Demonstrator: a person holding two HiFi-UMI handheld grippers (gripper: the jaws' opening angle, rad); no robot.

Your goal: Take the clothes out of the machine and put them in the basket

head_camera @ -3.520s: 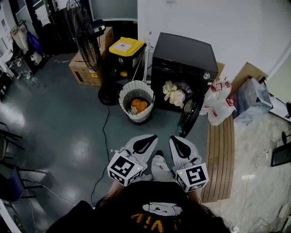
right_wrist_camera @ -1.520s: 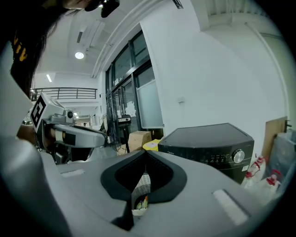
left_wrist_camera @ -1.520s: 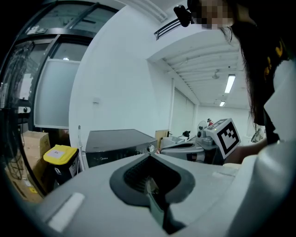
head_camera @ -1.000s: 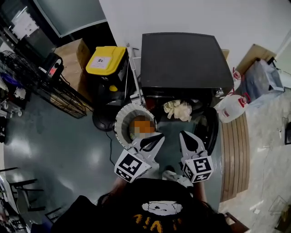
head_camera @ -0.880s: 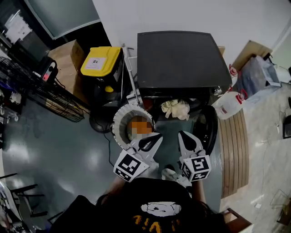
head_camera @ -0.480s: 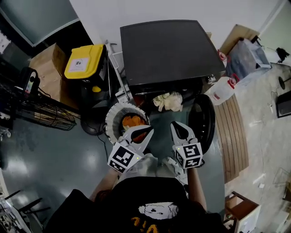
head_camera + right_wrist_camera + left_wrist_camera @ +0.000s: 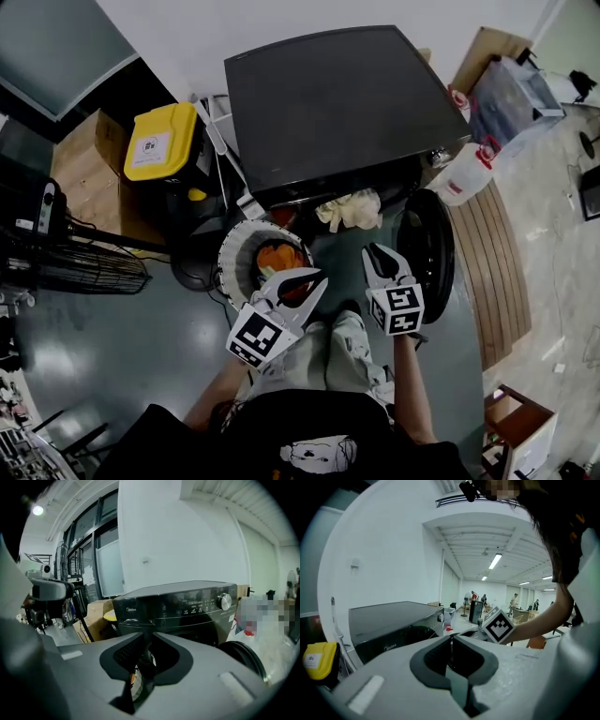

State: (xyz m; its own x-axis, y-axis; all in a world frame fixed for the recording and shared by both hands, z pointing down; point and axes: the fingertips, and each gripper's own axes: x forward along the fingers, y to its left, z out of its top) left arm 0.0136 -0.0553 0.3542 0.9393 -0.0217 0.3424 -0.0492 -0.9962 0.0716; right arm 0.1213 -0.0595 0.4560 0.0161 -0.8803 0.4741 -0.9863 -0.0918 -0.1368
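Cream clothes (image 7: 349,208) spill from the mouth of the black machine (image 7: 337,103), door (image 7: 427,253) swung open. Orange piece (image 7: 274,257) already in the basket (image 7: 232,265) beside it. Left gripper (image 7: 302,281) clenched, empty, by the basket rim. Right gripper (image 7: 380,260) has just been cracking its jaws apart, nothing between them, short of the clothes. Cloth looks soft, light, floppy, maybe damp, likely to drape and snag on the door lip. I'd pinch a thick bunched fold, not an edge. "Midea" (image 7: 123,611) legible on the front panel; label on the yellow lid (image 7: 157,142) too small to read
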